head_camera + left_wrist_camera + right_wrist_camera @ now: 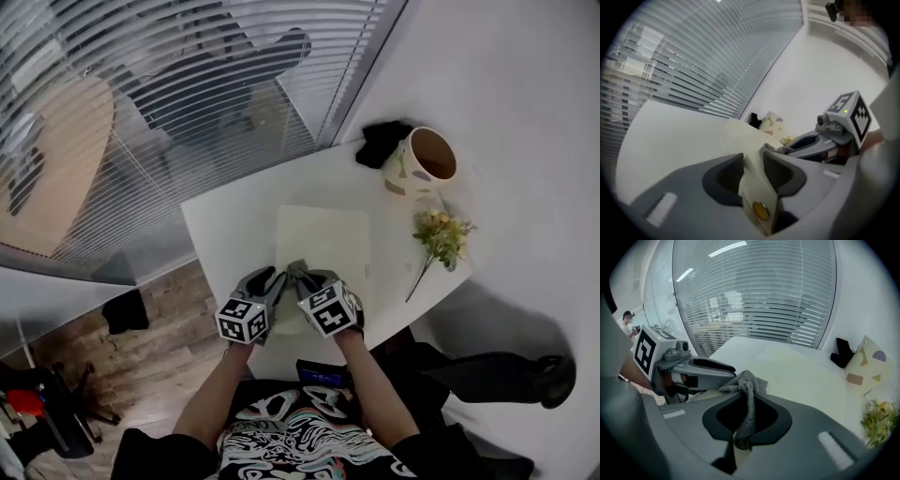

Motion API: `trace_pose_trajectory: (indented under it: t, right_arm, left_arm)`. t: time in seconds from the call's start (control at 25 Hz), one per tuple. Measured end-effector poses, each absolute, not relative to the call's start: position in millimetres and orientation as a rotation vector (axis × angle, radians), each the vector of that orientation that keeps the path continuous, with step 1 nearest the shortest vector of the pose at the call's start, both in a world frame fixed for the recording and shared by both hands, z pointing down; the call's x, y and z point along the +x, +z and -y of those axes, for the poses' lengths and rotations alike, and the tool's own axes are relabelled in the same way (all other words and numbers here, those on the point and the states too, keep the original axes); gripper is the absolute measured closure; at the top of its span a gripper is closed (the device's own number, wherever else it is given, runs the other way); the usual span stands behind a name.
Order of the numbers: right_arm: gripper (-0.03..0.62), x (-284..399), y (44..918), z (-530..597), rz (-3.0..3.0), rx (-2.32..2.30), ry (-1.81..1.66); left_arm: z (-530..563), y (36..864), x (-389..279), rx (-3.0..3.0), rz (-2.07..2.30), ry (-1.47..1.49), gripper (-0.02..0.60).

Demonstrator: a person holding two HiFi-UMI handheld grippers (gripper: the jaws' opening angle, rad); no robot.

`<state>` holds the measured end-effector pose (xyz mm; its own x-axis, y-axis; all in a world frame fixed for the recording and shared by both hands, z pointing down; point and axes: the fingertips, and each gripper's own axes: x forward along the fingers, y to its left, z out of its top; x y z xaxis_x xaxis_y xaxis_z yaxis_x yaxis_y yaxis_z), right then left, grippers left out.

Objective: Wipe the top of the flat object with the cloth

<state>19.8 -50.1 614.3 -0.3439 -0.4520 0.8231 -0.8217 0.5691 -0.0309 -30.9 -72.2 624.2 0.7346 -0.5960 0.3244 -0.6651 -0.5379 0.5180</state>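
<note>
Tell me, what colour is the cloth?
The cloth is grey; it shows best in the right gripper view.

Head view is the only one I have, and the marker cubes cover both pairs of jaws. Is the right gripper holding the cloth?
Observer: Yes. In the right gripper view, the right gripper is shut on the grey cloth, which bunches out in front of the jaws.
Operator: And the left one?
Observer: The left gripper is shut on the near edge of the cream mat. A round brass snap shows on the pinched edge.
</note>
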Motion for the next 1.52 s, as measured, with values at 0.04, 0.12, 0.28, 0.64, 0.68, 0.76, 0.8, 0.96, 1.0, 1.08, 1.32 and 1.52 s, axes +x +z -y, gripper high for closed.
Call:
trace_pose_trajectory:
  t: [0.04, 0.12, 0.28, 0.64, 0.68, 0.76, 0.8, 0.96, 1.0, 1.08, 1.32, 1.52]
  right_arm:
    - [0.574, 19.5, 613.9, 51.2, 1.984, 1.020, 0.577]
    - [0.574, 19.8, 614.3, 52.1, 1.979, 1.024, 0.580]
    - [0.574, 18.9, 614.4, 57.9, 1.977, 1.026, 0.571]
    - [0.574, 18.3, 613.8, 65.1, 1.979, 1.021, 0.541]
    - [0.574, 18.0, 614.2, 66.8, 1.979, 1.019, 0.538]
    - [0.574, 17.5, 615.1, 69.0, 1.977, 1.012, 0.533]
    - [0.574, 17.2, 615.3, 69.8, 1.976, 1.009, 0.532]
    - [0.574, 16.0, 614.9, 75.1, 1.981, 1.003, 0.527]
    - [0.574, 15.8, 614.6, 76.8, 1.981, 1.004, 0.525]
    - [0.574, 15.1, 614.3, 79.7, 1.981, 1.004, 0.524]
    - [0.574, 13.5, 614.3, 90.4, 1.984, 1.002, 0.513]
    - [0.574, 12.6, 614.2, 100.8, 1.990, 1.007, 0.532]
  left_arm:
    - [72.3, 623.8, -31.2, 2.304, 0.947, 0.143, 0.391]
    - [71.0, 624.0, -31.0, 2.302, 0.941, 0.144, 0.393]
    - [72.1, 624.8, -31.1, 2.303, 0.932, 0.145, 0.393]
    - [70.0, 624.3, -30.1, 2.305, 0.925, 0.144, 0.394]
    - [70.3, 624.7, -30.2, 2.306, 0.925, 0.144, 0.396]
    - [70.3, 625.5, -30.3, 2.305, 0.923, 0.145, 0.396]
    - [69.8, 625.8, -30.3, 2.304, 0.922, 0.144, 0.395]
    - [69.1, 625.5, -30.4, 2.304, 0.916, 0.143, 0.395]
    - [69.0, 625.3, -30.4, 2.306, 0.915, 0.143, 0.395]
    - [68.6, 625.0, -30.7, 2.307, 0.913, 0.143, 0.396]
    - [67.9, 624.9, -30.5, 2.309, 0.907, 0.141, 0.396]
    - [68.5, 624.5, -30.9, 2.310, 0.905, 0.138, 0.396]
